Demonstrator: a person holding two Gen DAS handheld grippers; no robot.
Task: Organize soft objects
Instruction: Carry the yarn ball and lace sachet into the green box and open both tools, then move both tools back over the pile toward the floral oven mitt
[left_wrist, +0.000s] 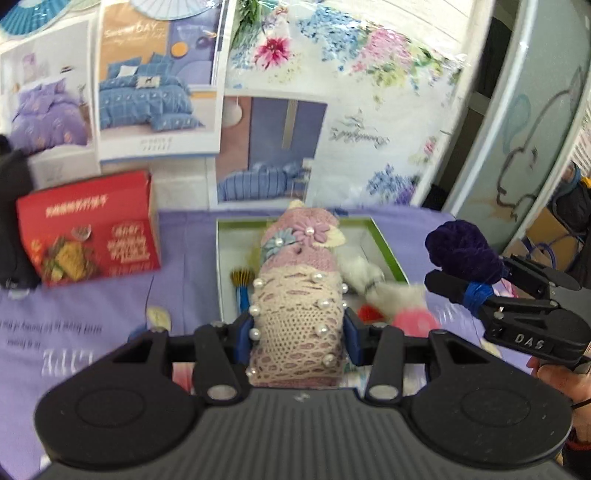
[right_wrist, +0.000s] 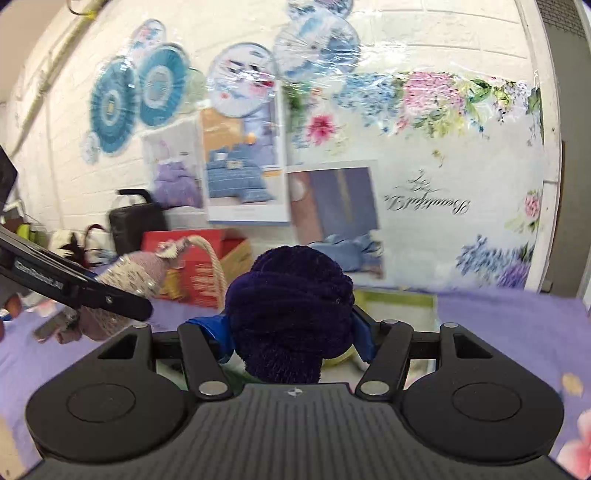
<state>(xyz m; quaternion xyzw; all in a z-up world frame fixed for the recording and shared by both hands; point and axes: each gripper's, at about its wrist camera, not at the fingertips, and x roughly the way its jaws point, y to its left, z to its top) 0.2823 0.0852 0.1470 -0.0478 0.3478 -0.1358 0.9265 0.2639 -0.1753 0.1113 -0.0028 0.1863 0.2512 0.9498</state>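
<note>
Lilac knit hat (left_wrist: 295, 295), lace, pearls, clamped in left tongs (left_wrist: 295, 332); right tongs (right_wrist: 291, 332) grip navy pompom (right_wrist: 290, 314).

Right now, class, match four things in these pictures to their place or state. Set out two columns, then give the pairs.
1. lace-and-pearl knit roll
2. dark purple yarn ball
3. red carton
4. green-rimmed box

A. stands at the left on the purple cloth
B. clamped in the right gripper
C. lies open, soft toys inside
D. clamped in the left gripper

Pairs: 1-D, 2-B, 3-A, 4-C
</note>
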